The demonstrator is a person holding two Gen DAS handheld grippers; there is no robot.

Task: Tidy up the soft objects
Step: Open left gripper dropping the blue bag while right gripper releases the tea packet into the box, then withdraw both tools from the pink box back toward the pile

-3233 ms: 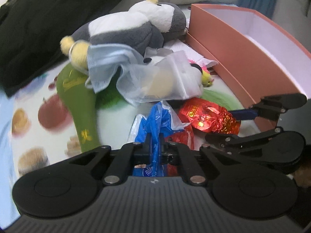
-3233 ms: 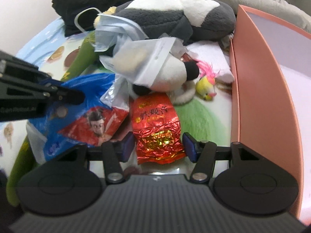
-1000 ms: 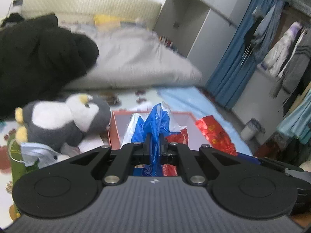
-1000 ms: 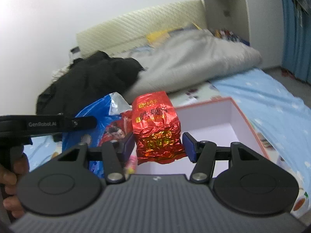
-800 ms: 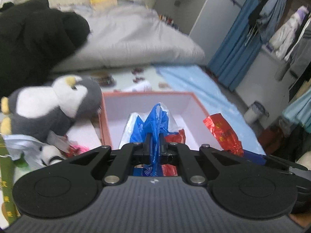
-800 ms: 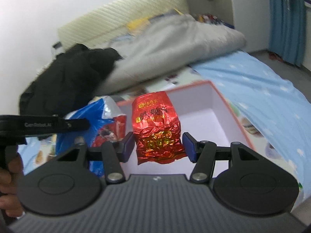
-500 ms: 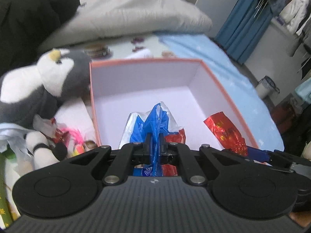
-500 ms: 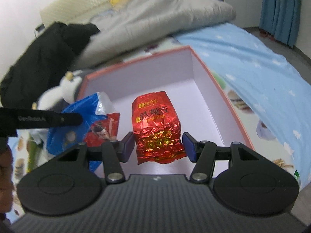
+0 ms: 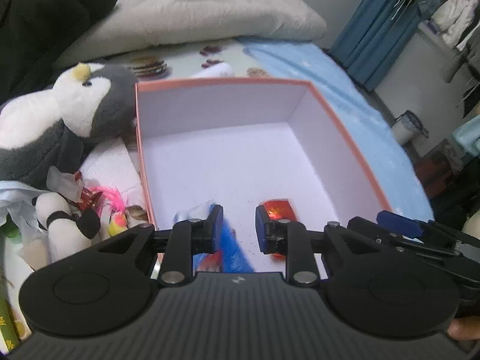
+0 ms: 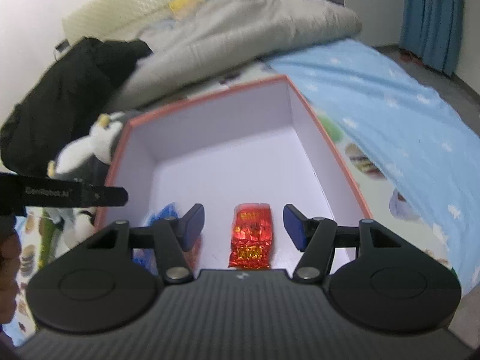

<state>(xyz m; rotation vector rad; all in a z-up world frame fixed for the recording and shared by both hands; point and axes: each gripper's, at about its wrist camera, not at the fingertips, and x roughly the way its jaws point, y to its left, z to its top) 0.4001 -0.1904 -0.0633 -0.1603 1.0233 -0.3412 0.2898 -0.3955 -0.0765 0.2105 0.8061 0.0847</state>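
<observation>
Left wrist view
Left hand-held gripper [image 9: 236, 228]: lower middle of the frame, aimed down into the box; its jaws have just been opening and now stand apart, released, pressing on nothing.
Blue bag [image 9: 232, 247]: blurred, in the gap between the jaws and just behind the left finger; it lies at the box's near edge, its blue streak slanting from upper left to lower right.
Red foil packet [image 9: 277, 210]: on the box floor, right of centre, partly hidden behind the right finger; only its far end shows.
Box [image 9: 336, 126]: orange outside, white inside, fills the middle of the frame, open at the top, resting on the bed.
Penguin plush [image 9: 69, 120]: at the left edge, leaning against the box's left wall, head toward the top.
Right hand-held gripper [image 9: 399, 225]: enters from the lower right, over the box's right rim.

Right wrist view
Right hand-held gripper [image 10: 243, 226]: lower middle; jaws spread wide and released, pads clear of the packet on both sides.
Red foil packet [image 10: 251, 235]: flat on the white floor between the jaws, touching neither; its long axis runs from the bottom toward the top of the frame, near end hidden by the gripper body.
Blue bag [image 10: 163, 214]: crumpled at the box's lower left, behind the left finger.
Box [image 10: 318, 129]: centre, far corner toward the top.
Left hand-held gripper [image 10: 90, 196]: a black bar reaching in from the left edge.
Black jacket [image 10: 69, 96]: upper left, on the bed.
Grey duvet [image 10: 240, 30]: across the top.
</observation>
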